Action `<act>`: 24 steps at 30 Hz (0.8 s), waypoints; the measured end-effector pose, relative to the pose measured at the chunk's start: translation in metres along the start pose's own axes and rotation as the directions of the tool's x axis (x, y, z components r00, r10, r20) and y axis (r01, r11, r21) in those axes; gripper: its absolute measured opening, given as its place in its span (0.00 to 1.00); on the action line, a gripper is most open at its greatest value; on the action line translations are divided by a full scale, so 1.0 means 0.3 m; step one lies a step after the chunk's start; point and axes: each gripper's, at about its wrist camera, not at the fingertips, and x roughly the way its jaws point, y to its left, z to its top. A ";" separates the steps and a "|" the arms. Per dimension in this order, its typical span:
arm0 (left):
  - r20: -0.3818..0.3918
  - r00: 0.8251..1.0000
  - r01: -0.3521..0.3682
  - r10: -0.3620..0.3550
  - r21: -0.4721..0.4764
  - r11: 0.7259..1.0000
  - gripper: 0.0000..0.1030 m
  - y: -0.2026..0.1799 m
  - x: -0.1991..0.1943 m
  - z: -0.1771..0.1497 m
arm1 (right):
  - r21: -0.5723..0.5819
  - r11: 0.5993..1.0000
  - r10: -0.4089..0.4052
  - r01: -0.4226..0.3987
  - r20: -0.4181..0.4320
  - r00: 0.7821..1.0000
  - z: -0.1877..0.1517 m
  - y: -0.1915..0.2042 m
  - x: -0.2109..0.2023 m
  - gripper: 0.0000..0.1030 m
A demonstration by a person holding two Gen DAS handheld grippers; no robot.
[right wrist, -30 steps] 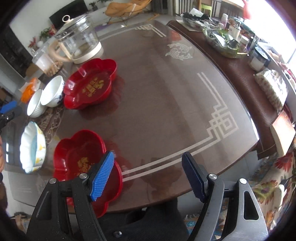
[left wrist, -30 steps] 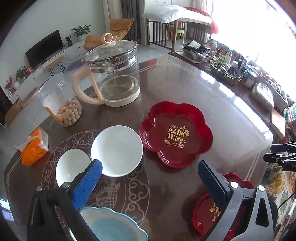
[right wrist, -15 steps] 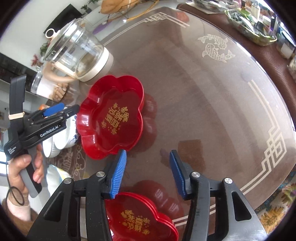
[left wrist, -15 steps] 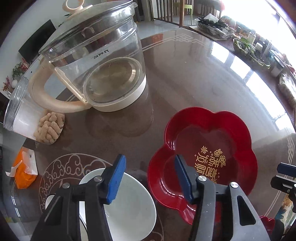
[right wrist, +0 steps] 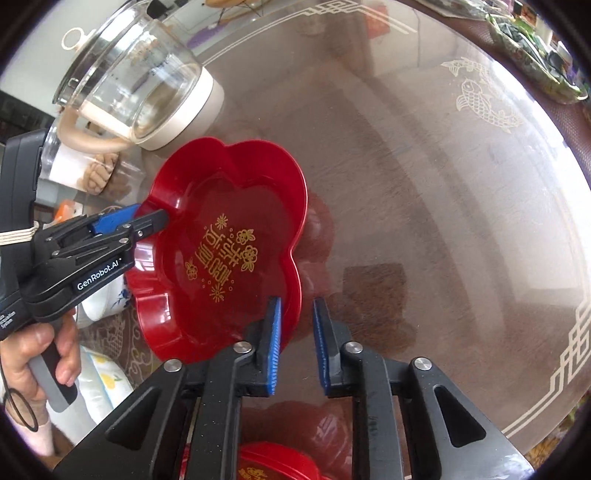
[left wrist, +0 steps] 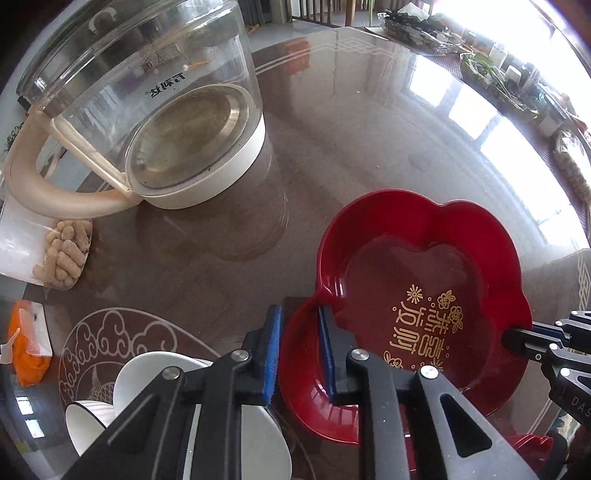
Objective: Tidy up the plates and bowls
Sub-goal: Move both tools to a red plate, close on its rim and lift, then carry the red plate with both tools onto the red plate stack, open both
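Note:
A red flower-shaped plate (left wrist: 406, 258) (right wrist: 229, 206) with gold lettering lies flat on the glass-topped table. My left gripper (left wrist: 299, 314) (right wrist: 155, 219) points steeply down over the plate's left rim, its jaws closing with the rim pinched between the blue pads. My right gripper (right wrist: 297, 306) (left wrist: 511, 332) has its jaws closing onto the opposite rim, one pad inside and one outside. A second red plate (right wrist: 273, 461) (left wrist: 528, 446) peeks out below the right gripper. Two white bowls (left wrist: 147, 373) sit under the left gripper.
A glass kettle (left wrist: 166, 110) (right wrist: 140, 74) stands just behind the plate. Left of it are a jar of snacks (left wrist: 62, 251) and an orange tissue pack (left wrist: 29, 347). A person's hand (right wrist: 44, 350) grips the left handle above a pale patterned dish (right wrist: 103, 373). Cluttered trays (left wrist: 424, 29) line the far edge.
Both grippers came down and forward to the far red plate. Their jaws went from wide open to closed on its opposite rims.

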 end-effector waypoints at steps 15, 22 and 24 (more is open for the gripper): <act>0.170 0.975 0.138 -0.142 0.037 0.990 0.17 -0.142 -0.422 -0.170 | -0.033 0.999 0.028 -0.024 0.129 0.991 -0.184 -0.064 -0.335 0.10; 0.180 0.971 0.143 -0.156 0.083 0.986 0.17 -0.251 -0.541 -0.393 | -0.025 0.997 0.073 -0.070 0.139 0.988 -0.465 -0.075 -0.496 0.11; 0.164 0.974 0.146 -0.158 0.083 0.986 0.17 -0.271 -0.517 -0.447 | -0.013 0.997 0.077 -0.076 0.125 0.989 -0.544 -0.075 -0.497 0.12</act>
